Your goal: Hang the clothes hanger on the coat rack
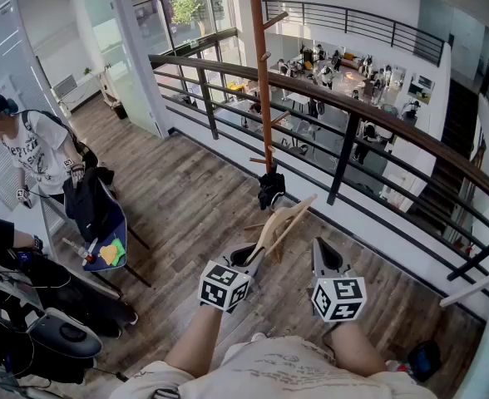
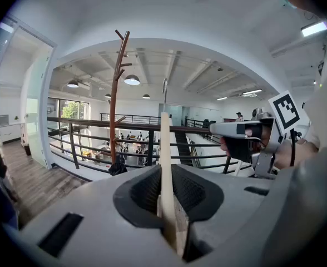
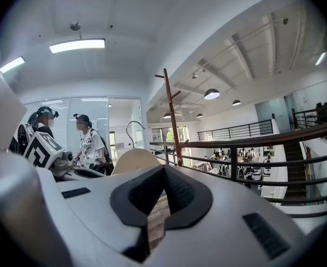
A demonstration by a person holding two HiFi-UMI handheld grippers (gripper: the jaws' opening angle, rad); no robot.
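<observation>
While left gripper angles down, fingers clamping hanger; right gripper level, fingers apart.

Left gripper clamped, right gripper slightly open

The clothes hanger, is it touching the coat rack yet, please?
Apart: the left gripper view shows the clothes hanger in the left gripper, the coat rack well beyond.
</observation>
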